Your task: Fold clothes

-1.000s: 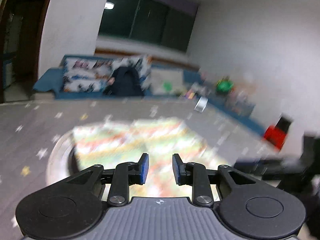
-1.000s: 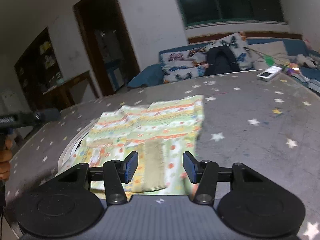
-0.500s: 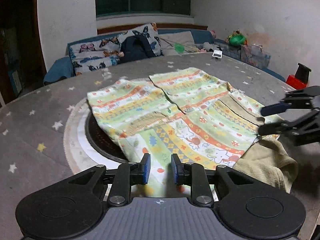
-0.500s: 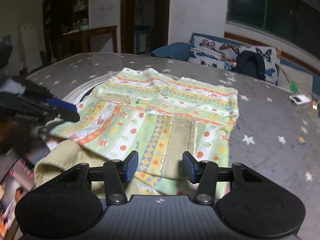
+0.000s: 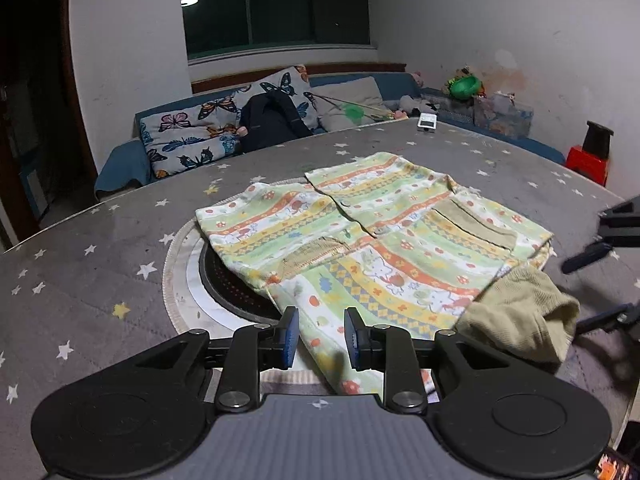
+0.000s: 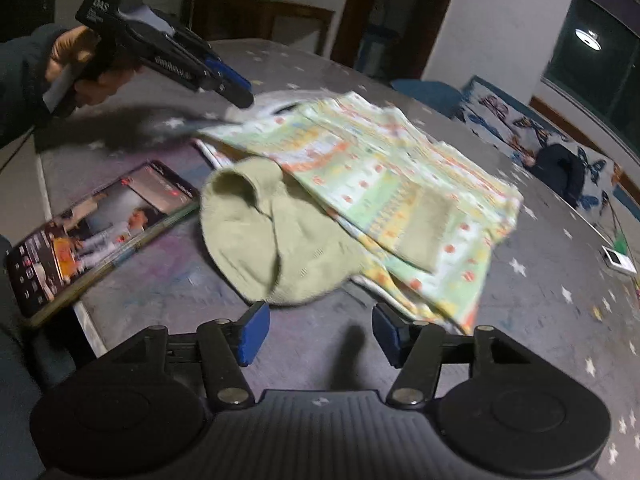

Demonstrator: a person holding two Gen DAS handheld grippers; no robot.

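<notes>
Since half a second ago both of my grippers have swung toward the near hem: my left gripper now straddles the tail of the patterned garment with its jaws a little wider apart, cloth lying between them but not pinched. My right gripper has turned to face the olive ribbed piece, jaws wide and gripping nothing. Spread flat on the grey star-printed desk, the garment runs its long axis from my left gripper away toward the sofa. It is thin, soft cotton in green, yellow and orange bands; the olive piece bunches at its corner. A lit phone lies beside that.
</notes>
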